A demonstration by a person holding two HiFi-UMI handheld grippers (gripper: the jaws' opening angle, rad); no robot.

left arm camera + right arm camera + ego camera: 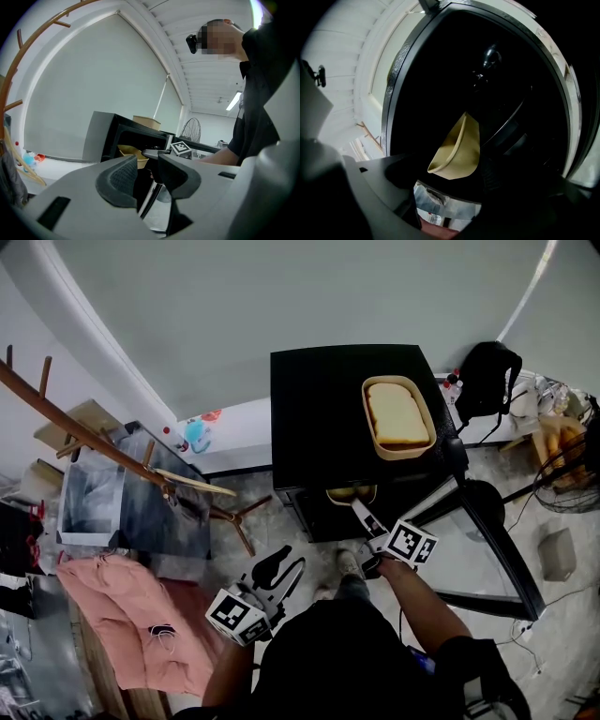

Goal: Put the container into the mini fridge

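Container (pixel 457 154) lodged just inside open fridge (pixel 319 409), seemingly rested on a shelf | right gripper (pixel 364 514) spread wide at its rim, nothing gripped, likely so it can be left there | left gripper (pixel 284 570) held aside, narrowly parted, empty.

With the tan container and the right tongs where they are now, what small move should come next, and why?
Probably draw the right tongs straight back out of the mini fridge. Their jaws stand apart and do not press the tan container, which seems to rest just inside the open fridge. A straight pull should avoid nudging it.
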